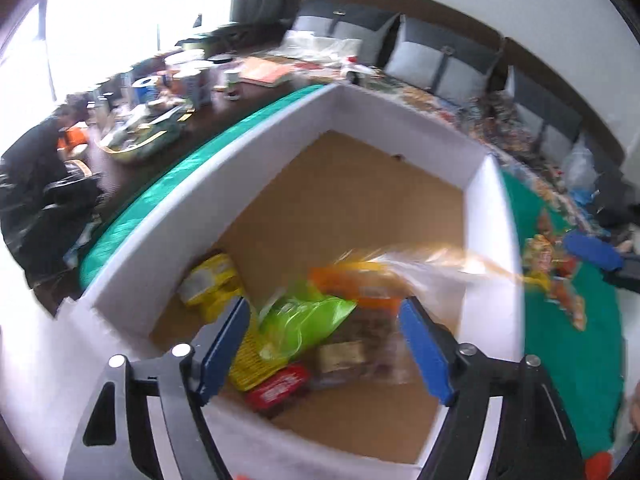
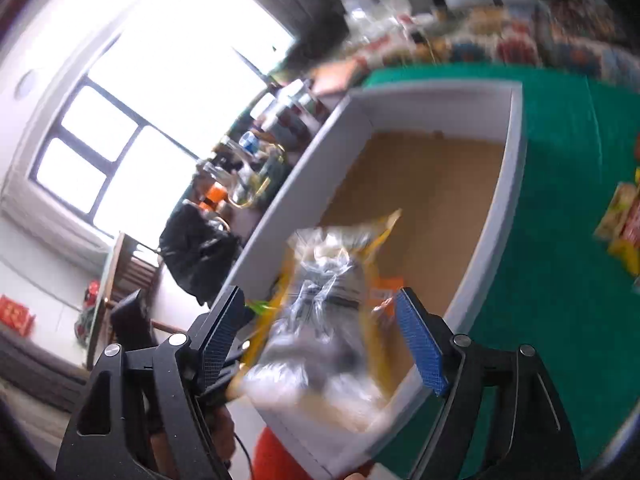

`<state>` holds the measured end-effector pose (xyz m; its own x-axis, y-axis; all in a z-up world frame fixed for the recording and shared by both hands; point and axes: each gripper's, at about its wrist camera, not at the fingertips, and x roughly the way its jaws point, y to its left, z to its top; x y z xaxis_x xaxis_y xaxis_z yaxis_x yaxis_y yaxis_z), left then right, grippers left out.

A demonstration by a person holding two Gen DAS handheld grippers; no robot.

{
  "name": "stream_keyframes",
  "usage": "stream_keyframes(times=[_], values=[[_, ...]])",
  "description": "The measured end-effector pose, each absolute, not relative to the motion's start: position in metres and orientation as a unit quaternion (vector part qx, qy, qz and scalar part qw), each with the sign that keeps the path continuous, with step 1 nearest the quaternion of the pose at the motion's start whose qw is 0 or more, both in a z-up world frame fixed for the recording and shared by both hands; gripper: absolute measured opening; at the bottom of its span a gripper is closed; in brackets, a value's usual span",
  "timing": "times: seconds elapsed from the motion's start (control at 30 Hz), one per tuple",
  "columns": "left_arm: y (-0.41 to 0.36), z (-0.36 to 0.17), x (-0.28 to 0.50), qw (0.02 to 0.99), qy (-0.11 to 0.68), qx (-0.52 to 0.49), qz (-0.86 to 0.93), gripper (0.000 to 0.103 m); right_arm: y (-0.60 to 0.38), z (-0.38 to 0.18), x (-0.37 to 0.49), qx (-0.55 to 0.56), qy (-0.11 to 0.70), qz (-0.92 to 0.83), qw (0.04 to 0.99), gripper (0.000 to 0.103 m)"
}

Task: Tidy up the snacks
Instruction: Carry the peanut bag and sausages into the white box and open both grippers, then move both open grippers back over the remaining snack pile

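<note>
A white-walled box (image 1: 240,160) with a brown cardboard floor lies on a green cloth. Several snack packs rest in its near corner: a yellow pack (image 1: 212,280), a green bag (image 1: 304,320), an orange pack (image 1: 360,276), a brown pack (image 1: 352,354) and a red pack (image 1: 280,390). My left gripper (image 1: 324,302) hangs open over them, pads touching nothing. A clear bag with yellow-orange edges (image 1: 432,264) streaks, blurred, over the box's right wall. In the right wrist view the clear bag (image 2: 328,280) sits between the jaws of my right gripper (image 2: 320,292) above the box (image 2: 508,200), and the blue pads stand apart from it.
The green cloth (image 1: 568,360) right of the box carries loose snack packs (image 1: 552,272), also seen as snack packs (image 2: 624,220). A cluttered dark table (image 1: 180,92) runs behind the box. A person in dark clothes (image 1: 36,168) is at far left. Grey cushions (image 1: 432,60) line the back.
</note>
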<state>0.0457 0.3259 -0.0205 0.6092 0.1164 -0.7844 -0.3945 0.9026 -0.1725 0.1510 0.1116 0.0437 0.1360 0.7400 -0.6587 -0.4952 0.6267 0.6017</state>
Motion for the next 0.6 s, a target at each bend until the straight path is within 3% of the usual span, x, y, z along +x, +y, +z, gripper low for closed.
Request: stream_keyframes(times=[0.1, 0.23, 0.37, 0.5, 0.6], values=[[0.313, -0.015, 0.041, 0.892, 0.398, -0.173, 0.13, 0.088, 0.09, 0.044, 0.146, 0.127, 0.479, 0.41, 0.766, 0.081], [0.259, 0.007, 0.051, 0.908, 0.375, -0.175, 0.067, 0.091, 0.002, 0.026, 0.154, 0.096, 0.44, 0.33, 0.83, 0.081], [0.174, 0.02, 0.067, 0.915, 0.364, -0.172, -0.031, 0.103, -0.109, -0.02, 0.152, -0.002, 0.424, 0.184, 0.887, 0.081], [0.077, -0.012, 0.097, 0.889, 0.418, -0.153, -0.106, 0.103, -0.229, -0.074, 0.137, -0.071, 0.434, 0.038, 0.897, 0.081], [0.012, -0.069, 0.131, 0.871, 0.468, -0.114, -0.096, 0.103, -0.301, -0.102, 0.135, -0.078, 0.446, -0.039, 0.891, 0.081]])
